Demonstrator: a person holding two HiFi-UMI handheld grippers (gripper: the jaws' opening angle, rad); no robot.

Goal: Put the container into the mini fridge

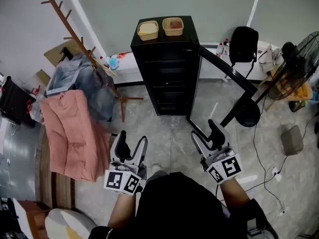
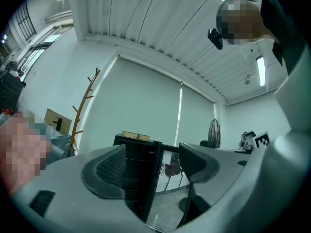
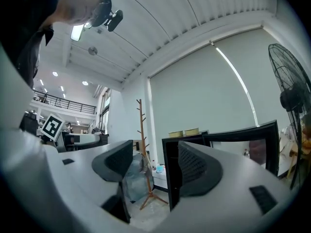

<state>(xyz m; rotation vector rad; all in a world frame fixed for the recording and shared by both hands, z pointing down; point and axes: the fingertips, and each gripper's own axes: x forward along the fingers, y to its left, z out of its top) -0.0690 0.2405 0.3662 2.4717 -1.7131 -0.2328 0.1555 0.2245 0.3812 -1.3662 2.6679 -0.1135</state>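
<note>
Now holding the left tool [image 1: 132, 144] low and level, jaws spread wide, nothing between them but a distant sight of the mini fridge [image 1: 167, 68]. Same with the right tool [image 1: 207, 133] — jaws apart, gripping nothing, aimed at the fridge front. Ahead on the tiled floor [image 1: 169, 143], well apart from both tools, standing black and upright with its door [image 1: 224, 71] swung open to the right. On its top, two shallow yellowish tubs just beside each other: left container [image 1: 148, 30] filled with something pale yellow, right container [image 1: 173, 26] showing a reddish-brown filling. Neither one inside the fridge yet. Off to the left, a wooden coat rack [image 1: 76, 37] draped with clothes [image 1: 70, 133]; off to the right, a floor fan [image 1: 299, 63].
</note>
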